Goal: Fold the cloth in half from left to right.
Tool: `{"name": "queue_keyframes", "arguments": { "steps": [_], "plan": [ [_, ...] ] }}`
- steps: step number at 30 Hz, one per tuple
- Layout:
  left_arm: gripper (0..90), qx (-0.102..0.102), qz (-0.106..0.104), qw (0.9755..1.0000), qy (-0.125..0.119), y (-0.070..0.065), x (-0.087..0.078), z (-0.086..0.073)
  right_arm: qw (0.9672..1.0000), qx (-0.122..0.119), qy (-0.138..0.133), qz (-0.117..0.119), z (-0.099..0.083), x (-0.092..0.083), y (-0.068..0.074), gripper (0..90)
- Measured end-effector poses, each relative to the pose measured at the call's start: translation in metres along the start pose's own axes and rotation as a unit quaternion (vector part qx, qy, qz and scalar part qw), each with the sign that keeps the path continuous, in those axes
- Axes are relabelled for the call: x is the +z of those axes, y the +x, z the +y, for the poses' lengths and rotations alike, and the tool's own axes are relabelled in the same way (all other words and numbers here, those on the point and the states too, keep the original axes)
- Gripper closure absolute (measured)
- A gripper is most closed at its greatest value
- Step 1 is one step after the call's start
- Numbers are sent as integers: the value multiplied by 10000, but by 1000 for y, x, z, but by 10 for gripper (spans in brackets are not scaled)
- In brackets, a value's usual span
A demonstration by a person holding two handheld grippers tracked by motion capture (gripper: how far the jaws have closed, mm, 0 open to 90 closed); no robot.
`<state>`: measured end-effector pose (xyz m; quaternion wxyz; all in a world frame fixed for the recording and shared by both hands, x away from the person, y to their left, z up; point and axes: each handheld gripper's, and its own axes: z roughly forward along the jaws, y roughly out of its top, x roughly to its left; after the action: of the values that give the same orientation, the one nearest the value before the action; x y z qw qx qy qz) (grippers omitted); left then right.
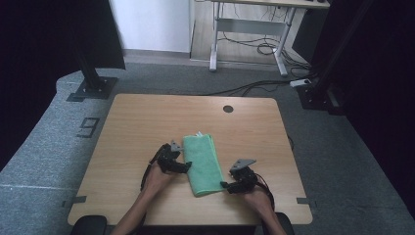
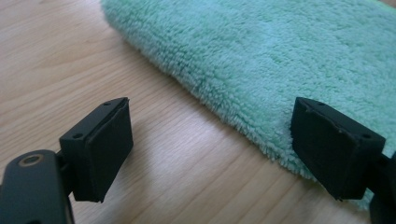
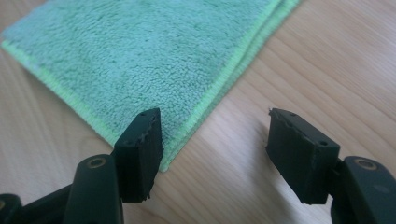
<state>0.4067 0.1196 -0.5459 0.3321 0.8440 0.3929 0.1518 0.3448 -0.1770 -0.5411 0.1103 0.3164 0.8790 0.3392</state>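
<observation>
Two grippers flank my folded green microfibre towel [image 1: 201, 164], which lies in the lower middle of the high view on the wooden table [image 1: 147, 122], its long axis running from upper left to lower right of the frame. My left gripper [image 1: 182, 165] sits at the towel's left long edge, about halfway along; its jaws stand wide apart and hold nothing, one over bare wood, the other at the rounded fold of the towel [image 2: 261, 60]. My right gripper [image 1: 226, 185] is at the near right corner, jaws partly open and empty, one tip just over the stitched corner [image 3: 163, 161], the other over wood. Both are about equally near. Only a large "9" [image 1: 88, 127] marked on the floor is readable; the small tag at the towel's far edge is too small to make out.
</observation>
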Motion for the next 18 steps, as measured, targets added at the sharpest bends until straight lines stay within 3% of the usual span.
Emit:
{"name": "queue_keyframes", "arguments": {
  "steps": [18],
  "plan": [
    [129,-120,2,9999,-27,31,-7,-9,9993,-279,-11,251,23,22,41,339]
  ]
}}
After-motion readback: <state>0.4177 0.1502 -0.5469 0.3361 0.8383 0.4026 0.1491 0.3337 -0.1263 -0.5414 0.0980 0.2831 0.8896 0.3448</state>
